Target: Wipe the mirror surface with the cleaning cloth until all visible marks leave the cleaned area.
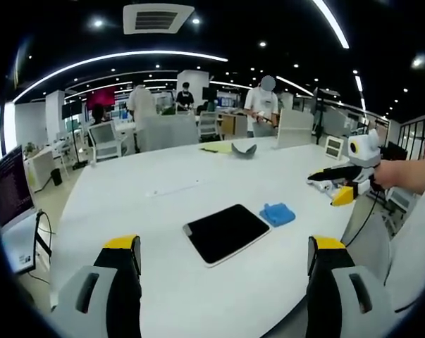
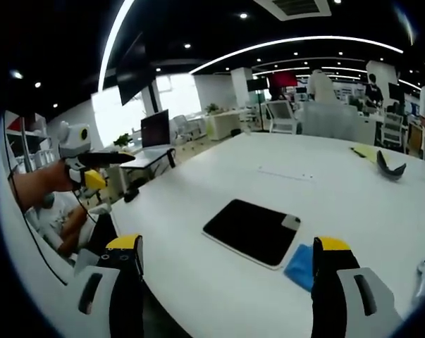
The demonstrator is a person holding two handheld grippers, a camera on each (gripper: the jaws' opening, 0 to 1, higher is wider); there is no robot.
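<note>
Large white table in an open-plan office with ceiling light strips and distant people. Dark rectangular mirror flat near the table's near edge, blue cleaning cloth touching one corner. Left gripper and right gripper both above the table, jaws apart, empty.
</note>
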